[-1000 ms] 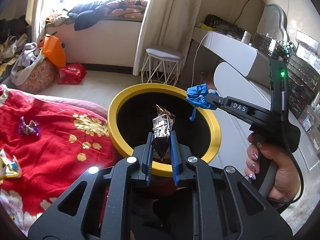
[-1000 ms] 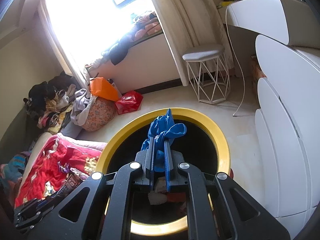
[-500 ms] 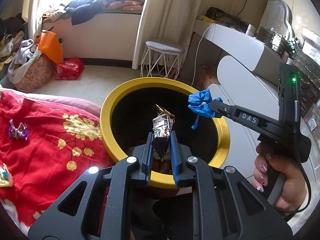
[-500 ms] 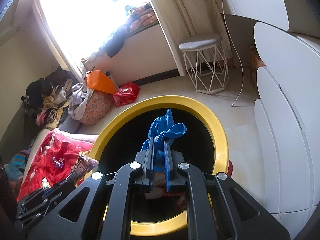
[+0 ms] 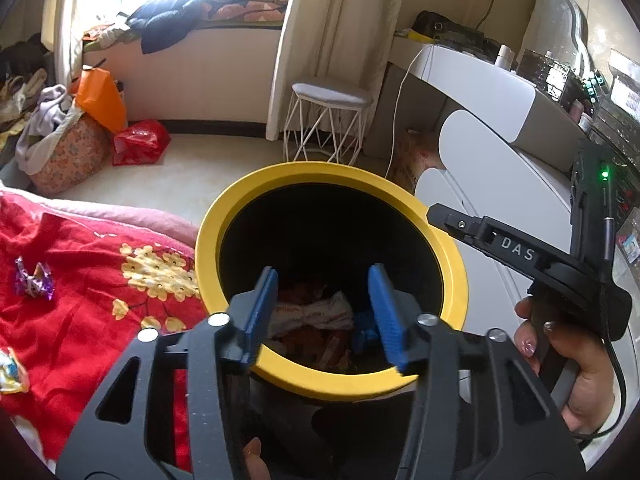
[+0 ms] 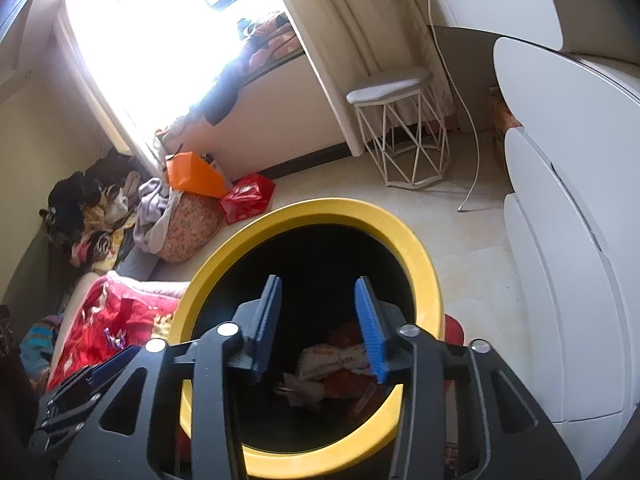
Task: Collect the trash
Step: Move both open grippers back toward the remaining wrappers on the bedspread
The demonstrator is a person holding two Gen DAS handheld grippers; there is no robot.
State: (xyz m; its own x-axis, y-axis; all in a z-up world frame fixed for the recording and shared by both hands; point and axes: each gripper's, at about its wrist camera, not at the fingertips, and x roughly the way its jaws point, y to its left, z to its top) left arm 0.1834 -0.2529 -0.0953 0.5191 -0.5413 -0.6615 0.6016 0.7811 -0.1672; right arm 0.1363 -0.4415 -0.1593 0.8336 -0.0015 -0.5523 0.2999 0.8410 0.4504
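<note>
A black bin with a yellow rim (image 5: pixel 208 248) stands beside a bed with a red flowered blanket (image 5: pixel 80 320). My left gripper (image 5: pixel 322 280) hangs over the bin's near edge, its jaws opening with nothing between them. Over the bin's right rim my right gripper (image 5: pixel 434 214) reaches in; in its own view the right gripper (image 6: pixel 317 282) is also opening and empty. At the bottom of the bin lie a white wrapper (image 5: pixel 312 314), a blue scrap (image 5: pixel 364 326) and other wrappers (image 6: pixel 332 358). A purple candy wrapper (image 5: pixel 34 280) and a gold one (image 5: pixel 10 372) lie on the blanket.
A white wire stool (image 5: pixel 328 120) stands behind the bin by a curtain. White rounded cabinets (image 6: pixel 568 240) and a cluttered dressing table (image 5: pixel 500 92) fill the right side. A red bag (image 5: pixel 140 146), an orange bag (image 5: pixel 100 96) and heaped clothes sit at the left wall.
Both grippers have opened. The silver wrapper has left the left jaws and the blue scrap the right jaws; the blue scrap now lies in the bin. The left gripper moved further over the bin.
</note>
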